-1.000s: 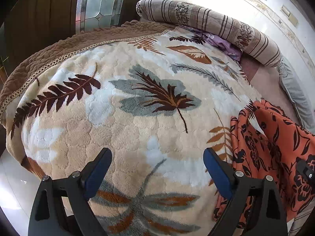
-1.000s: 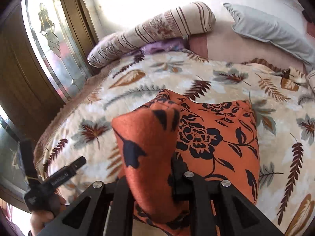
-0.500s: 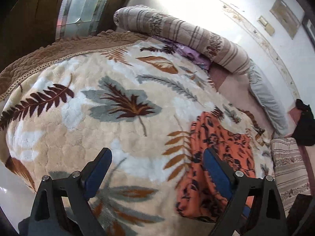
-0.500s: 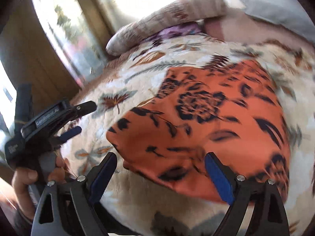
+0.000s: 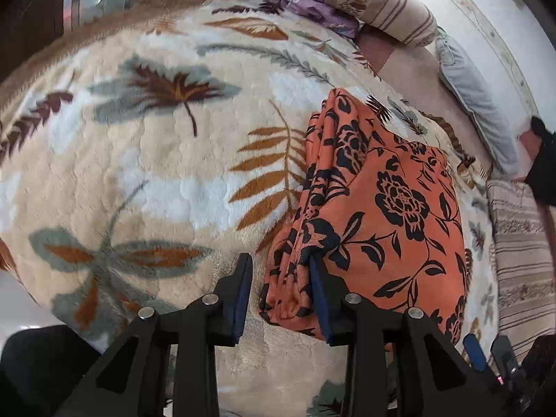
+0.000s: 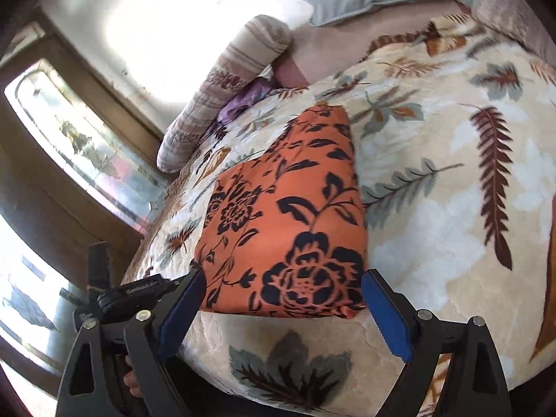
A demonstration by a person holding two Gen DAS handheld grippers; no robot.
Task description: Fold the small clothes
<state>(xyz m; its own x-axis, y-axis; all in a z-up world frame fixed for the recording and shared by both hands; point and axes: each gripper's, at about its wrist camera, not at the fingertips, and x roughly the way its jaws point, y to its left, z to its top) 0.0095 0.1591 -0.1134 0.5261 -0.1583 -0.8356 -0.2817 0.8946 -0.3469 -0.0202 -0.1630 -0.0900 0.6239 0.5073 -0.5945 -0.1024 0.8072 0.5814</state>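
Your left gripper [image 5: 279, 292] has its jaws narrowed around the bunched left edge of the orange floral garment [image 5: 382, 208] — one blue pad presses the cloth, the other stands just clear of it. The garment lies folded, a rough trapezoid, on the plush leaf-print blanket [image 5: 156, 180] at centre right. Your right gripper [image 6: 281, 309] is spread wide, straddling the garment's [image 6: 288, 222] near edge.

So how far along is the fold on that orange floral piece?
Mostly done: the orange floral garment lies as a compact folded block on the leaf-print blanket. In hand: the left tool straddles its layered left edge, not clamped. The right tool is open, holding nothing. Left: probably one last fold or tidy-up.
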